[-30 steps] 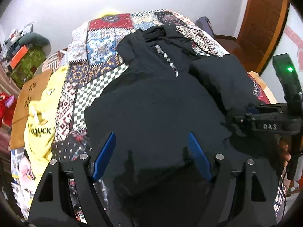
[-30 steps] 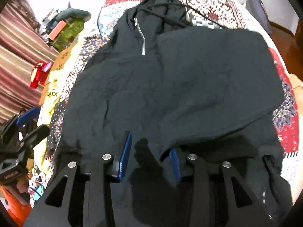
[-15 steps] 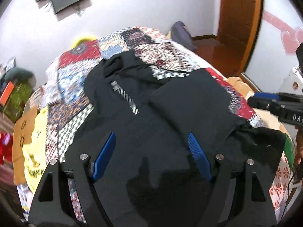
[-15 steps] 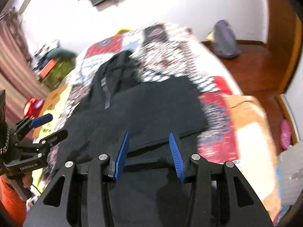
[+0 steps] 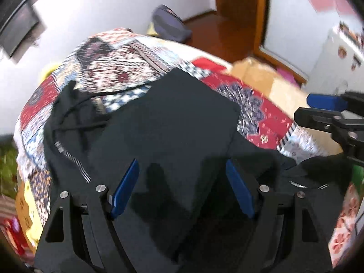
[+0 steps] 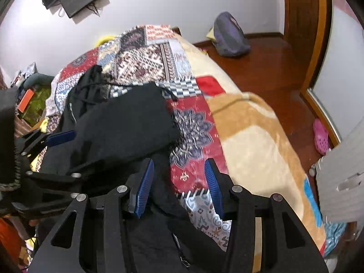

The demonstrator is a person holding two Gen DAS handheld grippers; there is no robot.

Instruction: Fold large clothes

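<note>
The black hoodie [image 5: 163,122] lies on the quilted bed [image 6: 238,136], 1 side folded in, hood end farthest away. Left tongs [image 5: 182,186] gape empty above its middle. Right tongs [image 6: 179,186], just opening, empty, hover over its right edge, nearer the loose flap.

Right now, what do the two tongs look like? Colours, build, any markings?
Both look the same build. Left tongs: black angular frame with triangular cut-outs, silver round bolts, and blue ribbed pads on the fingers. Right tongs: the same black frame, silver bolts and blue ribbed pads. No readable marking or cable shows on either.
</note>
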